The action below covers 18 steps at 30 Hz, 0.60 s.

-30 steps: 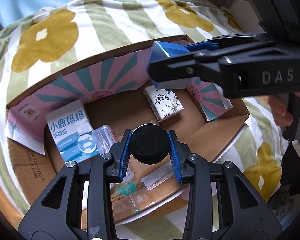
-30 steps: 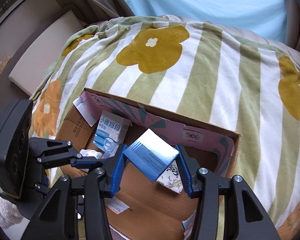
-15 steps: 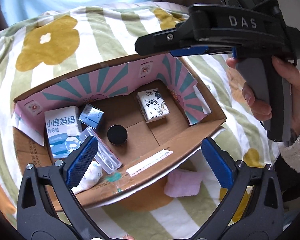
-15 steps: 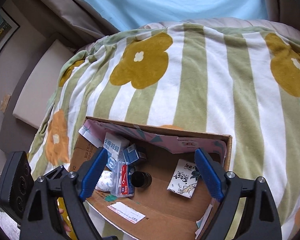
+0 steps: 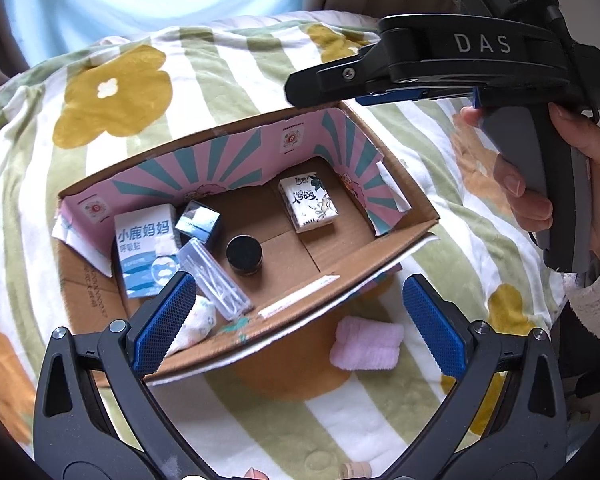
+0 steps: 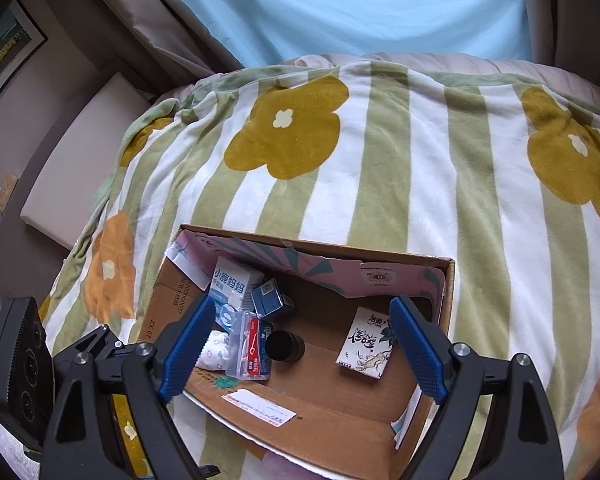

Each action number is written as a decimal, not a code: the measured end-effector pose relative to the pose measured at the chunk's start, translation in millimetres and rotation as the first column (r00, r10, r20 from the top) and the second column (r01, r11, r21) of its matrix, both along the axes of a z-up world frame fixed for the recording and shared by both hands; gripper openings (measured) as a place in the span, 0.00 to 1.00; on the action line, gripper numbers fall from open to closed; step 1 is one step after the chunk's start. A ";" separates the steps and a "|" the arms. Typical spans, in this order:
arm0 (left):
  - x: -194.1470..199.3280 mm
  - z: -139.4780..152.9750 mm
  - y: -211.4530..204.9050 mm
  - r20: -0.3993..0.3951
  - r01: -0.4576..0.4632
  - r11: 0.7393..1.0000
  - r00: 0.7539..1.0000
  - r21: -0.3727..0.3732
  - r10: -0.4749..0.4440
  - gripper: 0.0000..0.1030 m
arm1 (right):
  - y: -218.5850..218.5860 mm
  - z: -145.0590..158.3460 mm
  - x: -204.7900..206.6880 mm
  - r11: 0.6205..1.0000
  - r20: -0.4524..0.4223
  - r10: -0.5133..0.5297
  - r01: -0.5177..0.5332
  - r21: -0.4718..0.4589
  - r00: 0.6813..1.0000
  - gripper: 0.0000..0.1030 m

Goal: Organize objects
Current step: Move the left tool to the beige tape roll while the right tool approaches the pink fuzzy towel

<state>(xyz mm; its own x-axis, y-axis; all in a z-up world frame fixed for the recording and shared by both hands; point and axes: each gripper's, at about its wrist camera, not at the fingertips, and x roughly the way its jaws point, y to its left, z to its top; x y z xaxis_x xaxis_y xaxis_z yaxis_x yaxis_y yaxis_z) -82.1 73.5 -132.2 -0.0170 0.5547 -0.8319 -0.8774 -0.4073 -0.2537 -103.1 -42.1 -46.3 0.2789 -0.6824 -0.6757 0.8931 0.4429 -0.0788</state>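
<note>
Both grippers hang over the cardboard box (image 5: 342, 292), left gripper (image 5: 300, 322) & right gripper (image 6: 300, 350) w/ jaws spread, nothing between. Black jar (image 5: 244, 255) sits mid-box beside the dark blue carton (image 5: 199, 222) (tissue pack (image 5: 308, 203) farther right).

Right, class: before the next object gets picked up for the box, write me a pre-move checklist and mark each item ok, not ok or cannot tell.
1. Left hand-held gripper empty, jaws wide: ok.
2. Right hand-held gripper empty, jaws apart: ok.
3. Black round jar resting on the floor of the cardboard box: ok.
4. Small dark blue box inside, beside the blue-and-white carton: ok.
5. Free floor space left between the jar and the tissue pack: ok.
6. Pink folded cloth put away: not ok, it lies on the blanket outside the box.
</note>
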 end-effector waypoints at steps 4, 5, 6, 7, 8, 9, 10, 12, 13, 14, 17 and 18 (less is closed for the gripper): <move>4.8 18.2 -14.1 -0.028 -0.013 1.000 1.000 0.001 0.013 1.00 | 22.3 12.3 5.1 0.995 -0.024 0.070 -0.072 -0.065 0.997 0.84; 5.9 23.5 -17.5 -0.036 -0.016 1.000 0.999 0.001 0.016 1.00 | 29.5 15.6 6.2 0.994 -0.036 0.073 -0.076 -0.082 0.997 0.84; 7.5 30.0 -21.7 -0.047 -0.021 1.000 0.999 0.002 0.021 1.00 | 36.3 18.8 7.0 0.992 -0.048 0.077 -0.082 -0.098 0.996 0.84; 9.3 36.8 -26.0 -0.054 -0.024 1.000 0.998 0.003 0.024 1.00 | 43.3 22.1 7.3 0.990 -0.060 0.081 -0.087 -0.112 0.995 0.84; 10.7 42.4 -28.7 -0.059 -0.025 1.000 0.998 0.001 0.025 1.00 | 50.8 25.4 7.3 0.988 -0.070 0.083 -0.091 -0.123 0.994 0.84; 12.5 48.6 -32.7 -0.067 -0.029 1.000 0.997 -0.005 0.029 1.00 | 57.9 28.2 6.7 0.987 -0.078 0.085 -0.095 -0.132 0.993 0.84; 13.9 54.5 -36.9 -0.072 -0.033 0.999 0.997 -0.006 0.032 1.00 | 66.2 31.6 5.5 0.985 -0.083 0.090 -0.101 -0.142 0.992 0.84; 16.7 66.2 -46.6 -0.082 -0.047 0.999 0.996 0.000 0.047 1.00 | 84.9 39.0 2.6 0.978 -0.089 0.102 -0.116 -0.171 0.991 0.84; 18.1 73.1 -53.3 -0.096 -0.068 0.998 0.993 0.009 0.068 1.00 | 94.8 42.4 0.6 0.975 -0.090 0.107 -0.123 -0.187 0.990 0.84; 19.1 78.3 -58.1 -0.103 -0.082 0.996 0.991 0.016 0.083 1.00 | 105.7 45.7 -1.6 0.970 -0.088 0.105 -0.122 -0.209 0.991 0.84; 23.0 89.9 -76.9 -0.101 -0.123 0.992 0.987 0.012 0.123 1.00 | 133.8 50.9 -5.3 0.960 -0.109 0.102 -0.126 -0.250 0.989 0.84; 25.5 92.7 -85.1 -0.095 -0.136 0.991 0.986 0.015 0.137 1.00 | 141.6 50.9 -6.1 0.958 -0.115 0.104 -0.130 -0.254 0.988 0.84</move>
<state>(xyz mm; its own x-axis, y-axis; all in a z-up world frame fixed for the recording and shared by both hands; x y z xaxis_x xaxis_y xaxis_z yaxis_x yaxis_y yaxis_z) -56.6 -11.6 -39.6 -0.1723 0.5484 -0.8183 -0.8341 -0.5231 -0.1750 -109.3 99.5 4.6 0.3080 -0.8049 -0.5071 0.8181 0.4962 -0.2907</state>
